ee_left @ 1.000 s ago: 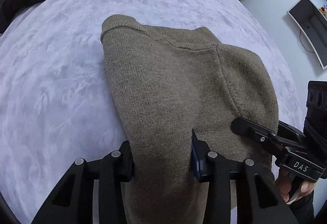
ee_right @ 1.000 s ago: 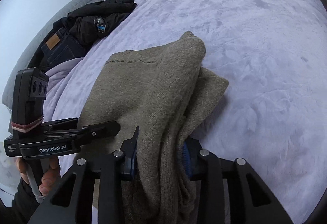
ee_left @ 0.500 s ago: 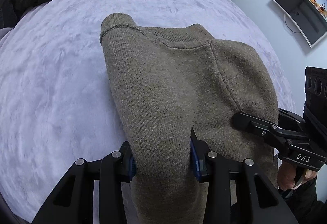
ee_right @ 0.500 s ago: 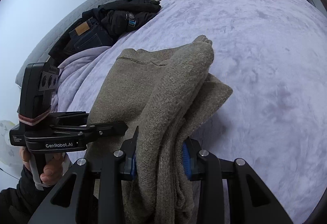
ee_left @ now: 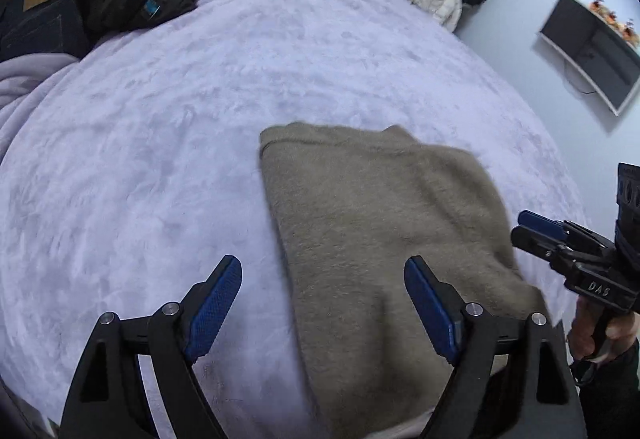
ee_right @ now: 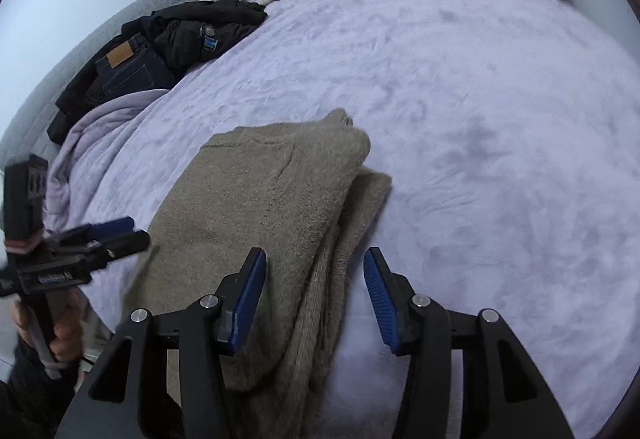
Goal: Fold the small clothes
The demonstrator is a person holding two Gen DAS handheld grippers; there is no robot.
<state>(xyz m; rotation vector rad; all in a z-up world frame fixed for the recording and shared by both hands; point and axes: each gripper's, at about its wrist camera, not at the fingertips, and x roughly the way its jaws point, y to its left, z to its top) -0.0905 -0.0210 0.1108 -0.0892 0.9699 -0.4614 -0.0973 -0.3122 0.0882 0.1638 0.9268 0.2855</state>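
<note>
Left gripper [ee_left: 322, 289] opening — folded sweater [ee_left: 384, 239] below, untouched by pads.

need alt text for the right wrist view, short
A folded olive-brown sweater lies on a lilac bedspread, its near edge between the opening blue-padded fingers of the right tool, which no longer press it. The left tool hovers at the left, and dark clothes are piled beyond.
</note>
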